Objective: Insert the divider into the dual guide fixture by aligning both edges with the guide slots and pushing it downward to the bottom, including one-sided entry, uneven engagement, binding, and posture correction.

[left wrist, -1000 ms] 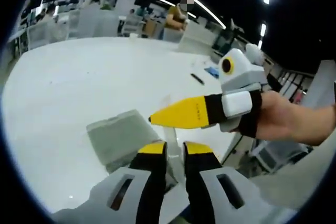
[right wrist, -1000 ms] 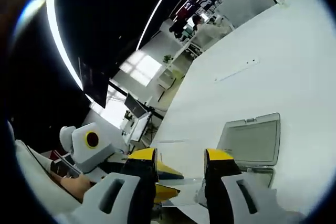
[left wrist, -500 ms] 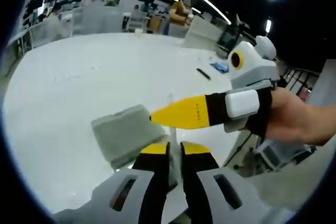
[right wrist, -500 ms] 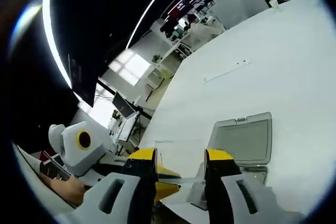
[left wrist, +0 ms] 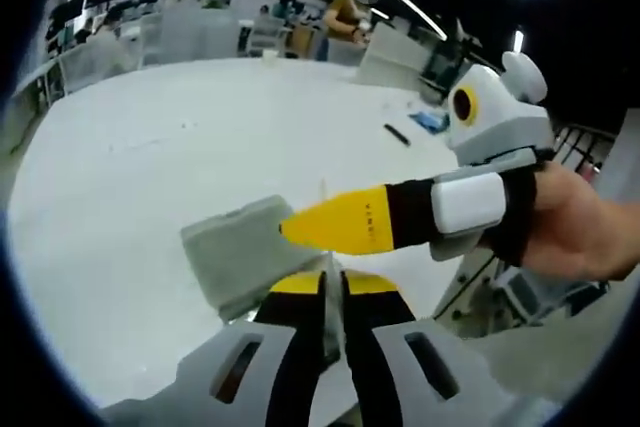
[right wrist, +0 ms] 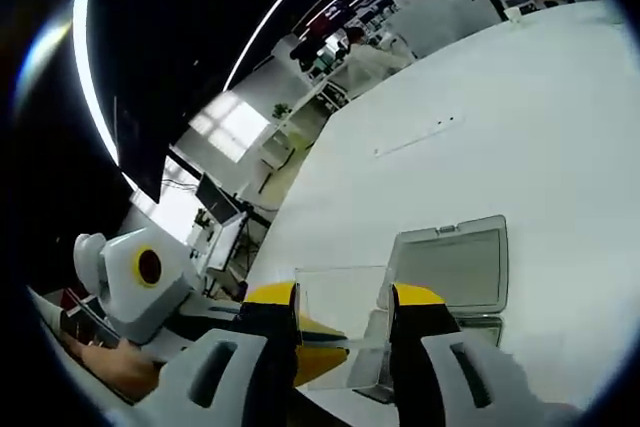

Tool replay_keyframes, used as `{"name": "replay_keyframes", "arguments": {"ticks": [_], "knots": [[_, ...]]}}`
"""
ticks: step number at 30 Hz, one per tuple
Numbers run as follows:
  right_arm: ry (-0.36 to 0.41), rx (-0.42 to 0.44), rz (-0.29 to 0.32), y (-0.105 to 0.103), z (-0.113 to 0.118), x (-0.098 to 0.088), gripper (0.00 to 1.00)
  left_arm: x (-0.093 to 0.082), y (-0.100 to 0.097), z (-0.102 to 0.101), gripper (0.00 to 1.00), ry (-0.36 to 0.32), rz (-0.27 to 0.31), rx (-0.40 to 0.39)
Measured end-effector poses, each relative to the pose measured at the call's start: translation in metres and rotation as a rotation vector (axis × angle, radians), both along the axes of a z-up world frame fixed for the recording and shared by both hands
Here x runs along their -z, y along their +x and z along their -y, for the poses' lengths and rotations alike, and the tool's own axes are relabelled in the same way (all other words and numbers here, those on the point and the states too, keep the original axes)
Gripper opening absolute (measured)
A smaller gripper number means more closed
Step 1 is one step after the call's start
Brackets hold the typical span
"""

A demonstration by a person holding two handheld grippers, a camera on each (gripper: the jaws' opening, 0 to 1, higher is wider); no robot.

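In the left gripper view my left gripper [left wrist: 323, 285] has its yellow-tipped jaws nearly together on the thin edge of the clear divider [left wrist: 323, 232], which stands edge-on. My right gripper [left wrist: 300, 227] reaches in from the right in a person's hand, its yellow jaw lying across the divider. Just left of both, the grey guide fixture [left wrist: 235, 252] rests on the white table. In the right gripper view my right gripper [right wrist: 342, 295] spans the clear divider [right wrist: 340, 292] across its width, one jaw at each side edge. The fixture [right wrist: 450, 267] lies beyond to the right. My left gripper [right wrist: 315, 359] shows below.
The white table [left wrist: 150, 157] is broad; its near edge runs close by at the right. A black pen [left wrist: 397, 135] and a blue item [left wrist: 432, 122] lie at the far right. A pale strip [right wrist: 412, 136] lies farther out. A person [left wrist: 345, 19] stands in the background.
My left gripper's jaws have drawn closer together onto the divider's edge. Both views have shifted slightly with the hands; the right gripper's jaw gap is unchanged.
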State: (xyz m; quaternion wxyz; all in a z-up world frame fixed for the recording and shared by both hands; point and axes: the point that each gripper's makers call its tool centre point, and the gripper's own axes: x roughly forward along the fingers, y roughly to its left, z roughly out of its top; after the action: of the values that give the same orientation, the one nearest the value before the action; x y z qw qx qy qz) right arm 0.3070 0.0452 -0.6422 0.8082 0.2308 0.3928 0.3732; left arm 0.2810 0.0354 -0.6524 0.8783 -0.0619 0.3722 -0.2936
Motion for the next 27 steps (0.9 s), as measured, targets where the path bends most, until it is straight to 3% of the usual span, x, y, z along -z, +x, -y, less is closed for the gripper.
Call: {"name": "replay_keyframes", "arguments": {"ticks": [16,22,27], "knots": [[-0.049,-0.02,0.003,-0.001,-0.004,0.007,0.31,0.009,0.001,-0.005,0.03,0.015,-0.003,0.031],[-0.069,-0.043,0.0,-0.003,-0.008,0.012,0.32,0.015,0.0,-0.008,0.02,-0.025,-0.077,0.02],[-0.058,-0.054,-0.012,-0.005,-0.011,0.012,0.32,0.015,-0.002,-0.013,0.02,-0.037,-0.088,0.028]]}}
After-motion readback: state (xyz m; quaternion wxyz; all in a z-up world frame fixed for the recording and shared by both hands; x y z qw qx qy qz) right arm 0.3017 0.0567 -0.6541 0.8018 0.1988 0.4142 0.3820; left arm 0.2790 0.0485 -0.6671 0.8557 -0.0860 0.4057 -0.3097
